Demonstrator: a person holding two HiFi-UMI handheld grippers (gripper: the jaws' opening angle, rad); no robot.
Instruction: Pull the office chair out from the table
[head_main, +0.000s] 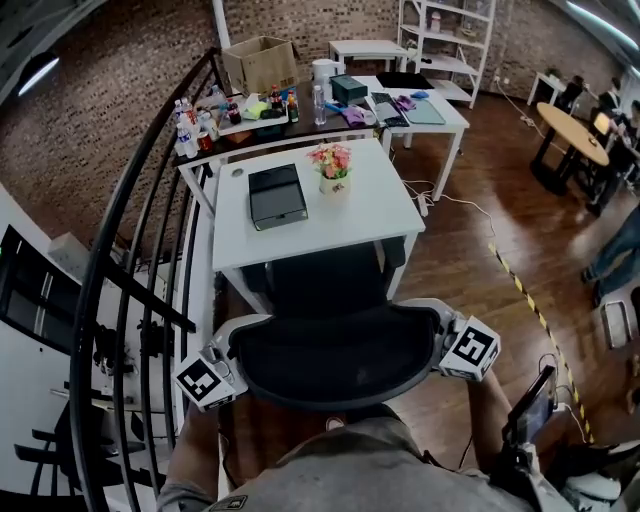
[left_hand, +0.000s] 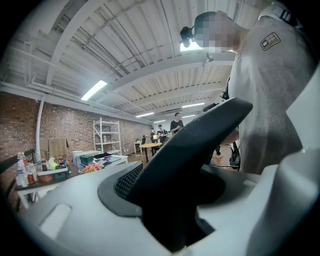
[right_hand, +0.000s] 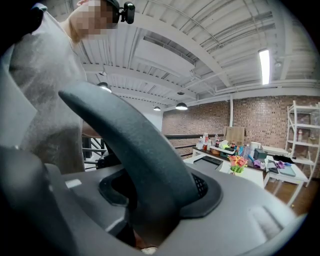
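A black office chair (head_main: 335, 352) stands at the near edge of a white table (head_main: 372, 218), its curved backrest toward me. My left gripper (head_main: 238, 352) is shut on the left end of the backrest rim and my right gripper (head_main: 440, 335) on the right end. In the left gripper view the black rim (left_hand: 200, 135) runs up between the grey jaws of the left gripper (left_hand: 170, 220). In the right gripper view, the rim (right_hand: 135, 150) likewise passes between the jaws of the right gripper (right_hand: 145, 225). The chair's seat (head_main: 320, 278) meets the table's front edge.
On the table sit a black box (head_main: 276, 195) and a flower pot (head_main: 333, 168). A black stair railing (head_main: 130, 280) runs close on the left. Cluttered tables (head_main: 250, 112) stand behind, with a round table (head_main: 575, 135) and striped floor tape (head_main: 525, 290) to the right.
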